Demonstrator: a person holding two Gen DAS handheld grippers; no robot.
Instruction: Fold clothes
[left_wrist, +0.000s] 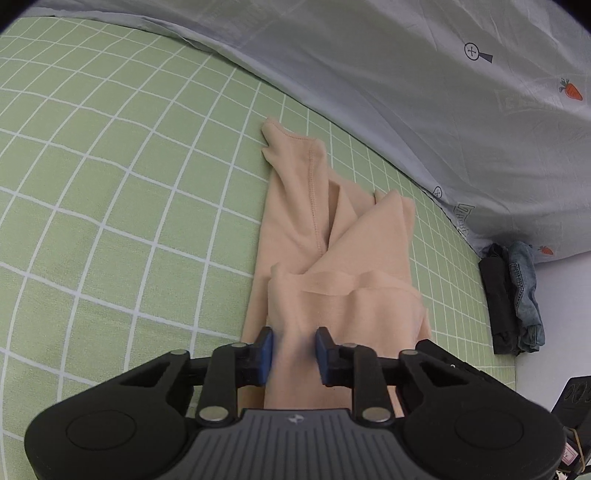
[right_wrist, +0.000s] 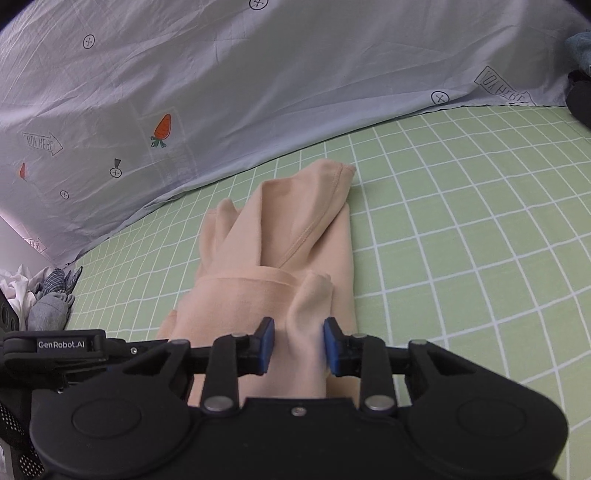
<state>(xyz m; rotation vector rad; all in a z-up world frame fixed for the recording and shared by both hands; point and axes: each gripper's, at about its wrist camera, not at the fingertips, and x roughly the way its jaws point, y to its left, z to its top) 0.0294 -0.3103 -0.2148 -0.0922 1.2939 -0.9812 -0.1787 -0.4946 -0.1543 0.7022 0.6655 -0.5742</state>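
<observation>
A peach garment lies in a long narrow strip on the green checked bedsheet, with a stitched hem at its far end and loose folds along the middle. My left gripper is shut on the near end, which bunches up between the blue pads. In the right wrist view the same garment runs away from me. My right gripper is shut on a raised fold of its near edge. The two grippers sit side by side; the left one's body shows at the right view's left edge.
A grey quilt printed with carrots is heaped along the far side of the bed. A stack of folded dark clothes and jeans sits at the bed's right edge. A loose pile of white and grey clothes lies at the left.
</observation>
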